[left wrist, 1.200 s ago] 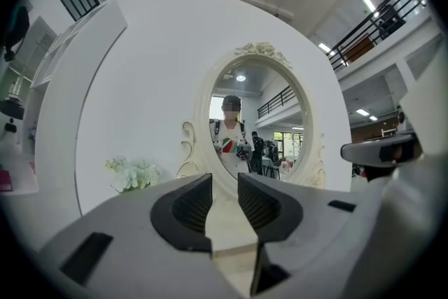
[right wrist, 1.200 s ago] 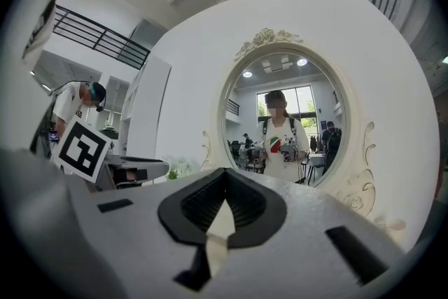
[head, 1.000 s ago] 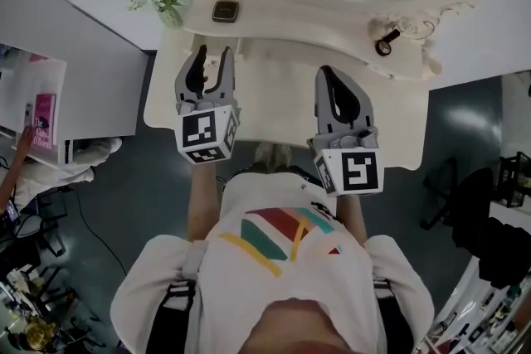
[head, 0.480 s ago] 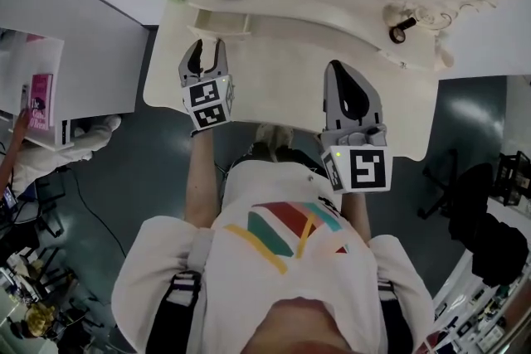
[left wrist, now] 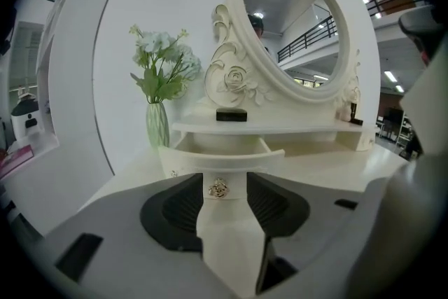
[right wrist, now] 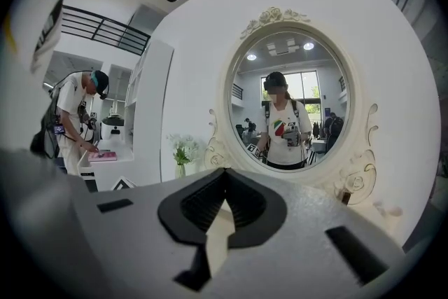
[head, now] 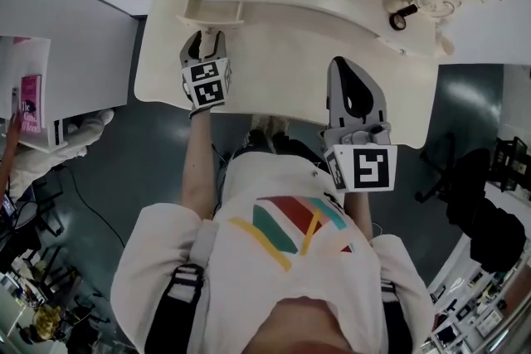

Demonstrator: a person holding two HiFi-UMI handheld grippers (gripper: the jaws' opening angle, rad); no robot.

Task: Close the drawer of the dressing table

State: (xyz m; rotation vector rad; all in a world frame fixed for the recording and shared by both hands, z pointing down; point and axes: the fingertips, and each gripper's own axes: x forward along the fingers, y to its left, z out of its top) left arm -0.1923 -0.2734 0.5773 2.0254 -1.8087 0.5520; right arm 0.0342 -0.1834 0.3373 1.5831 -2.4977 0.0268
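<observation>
Now the pulled-out drawer [head: 211, 11] at the worktop's [head: 290, 54] back left is faced by the left tongs [head: 207, 37], just spread wide, empty; the right tongs [head: 348, 70] are pinched together. Likely light and stiff, it is best pushed at the knob [left wrist: 218, 187].

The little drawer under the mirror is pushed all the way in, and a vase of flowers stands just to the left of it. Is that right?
Not quite. The drawer is pulled out, not pushed in: the left gripper view shows its open inside behind the front with the gold knob. The vase of flowers does stand just to its left.
</observation>
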